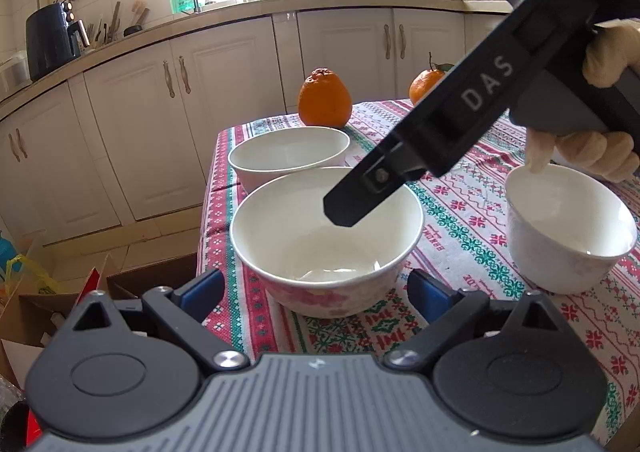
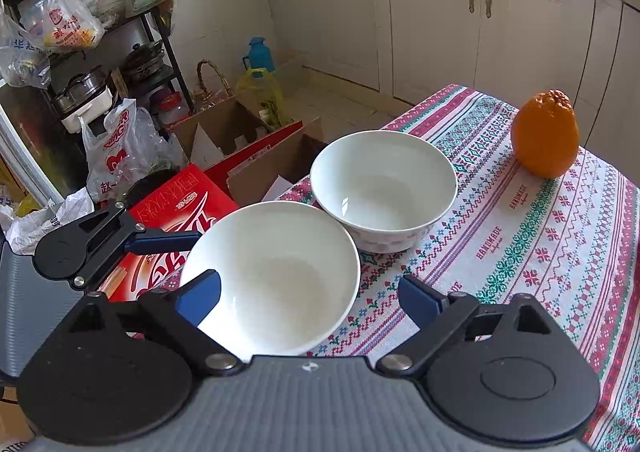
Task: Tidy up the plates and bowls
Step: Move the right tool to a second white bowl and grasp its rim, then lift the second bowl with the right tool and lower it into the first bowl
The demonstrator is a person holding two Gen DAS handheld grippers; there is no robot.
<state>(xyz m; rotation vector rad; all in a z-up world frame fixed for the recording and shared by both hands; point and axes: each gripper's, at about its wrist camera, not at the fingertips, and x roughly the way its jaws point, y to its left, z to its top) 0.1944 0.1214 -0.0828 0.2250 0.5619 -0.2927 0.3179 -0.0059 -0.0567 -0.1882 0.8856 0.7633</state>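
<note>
Three white bowls stand on the patterned tablecloth [image 1: 460, 220]. The near bowl [image 1: 326, 236], pink-flowered outside, lies just ahead of my open left gripper [image 1: 318, 290], between the lines of its blue pads but untouched. A second bowl [image 1: 288, 156] sits behind it and a smaller bowl [image 1: 568, 228] stands to the right. My right gripper's finger [image 1: 348, 208] hangs over the near bowl's inside. In the right wrist view my right gripper [image 2: 310, 298] is open, one pad over the near bowl [image 2: 276, 276] and one outside its rim. The second bowl [image 2: 384, 188] is behind.
Two oranges [image 1: 325, 98] [image 1: 426, 86] stand at the table's far end. The table edge drops off just left of the bowls, above cardboard boxes [image 2: 224, 132] and a red box [image 2: 180, 204] on the floor. Kitchen cabinets [image 1: 224, 92] line the back.
</note>
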